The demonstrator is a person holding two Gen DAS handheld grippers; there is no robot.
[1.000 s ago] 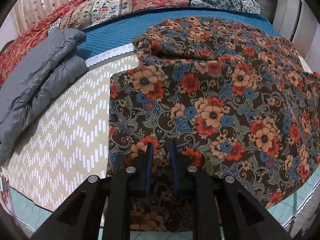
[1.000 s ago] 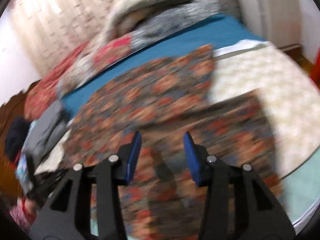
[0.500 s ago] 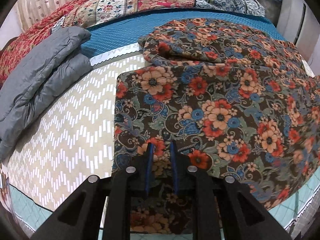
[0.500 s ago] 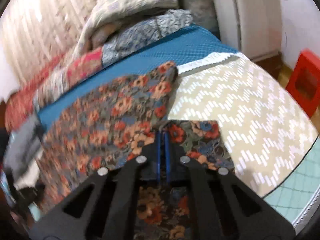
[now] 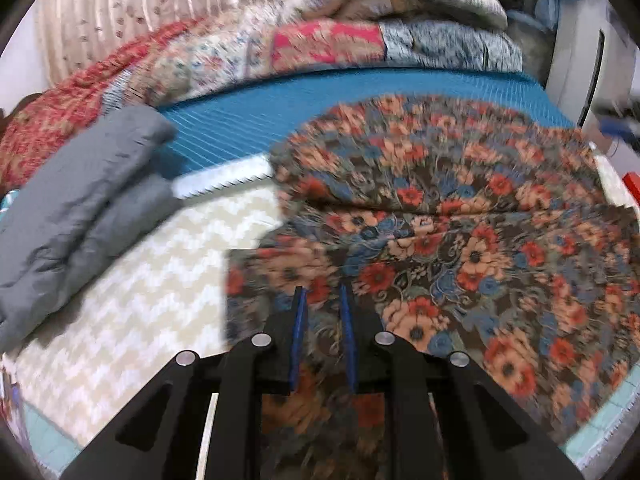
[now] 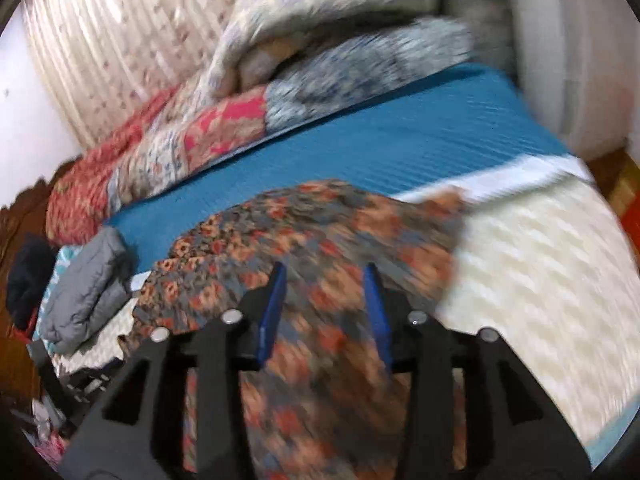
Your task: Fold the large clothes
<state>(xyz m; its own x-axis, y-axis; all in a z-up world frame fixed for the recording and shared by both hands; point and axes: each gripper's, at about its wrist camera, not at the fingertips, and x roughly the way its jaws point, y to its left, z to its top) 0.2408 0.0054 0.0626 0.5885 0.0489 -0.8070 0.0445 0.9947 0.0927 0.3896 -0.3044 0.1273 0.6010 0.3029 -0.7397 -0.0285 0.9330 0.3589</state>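
So the floral garment is spread out on the bed, lying mostly over the cream zigzag sheet with its far edge reaching onto the teal mat.

Left gripper: the jaws have a narrow gap between the blue pads and the floral fabric shows right through that gap, near the garment's left front corner. Can't tell if they're actually pinching the cloth or just sitting over it.

Right gripper: jaws spread wide apart, nothing between them, with the garment lying underneath and ahead. This view is pretty blurry.

What each view gets that the other doesn't: the left wrist view shows the fold in the garment, an upper layer doubled over the lower one, plus crisp flower detail on the right side. The right wrist view shows the garment's right edge ending on the zigzag sheet. A folded grey puffy jacket sits left of the garment, apart from it, and quilts are piled along the back.
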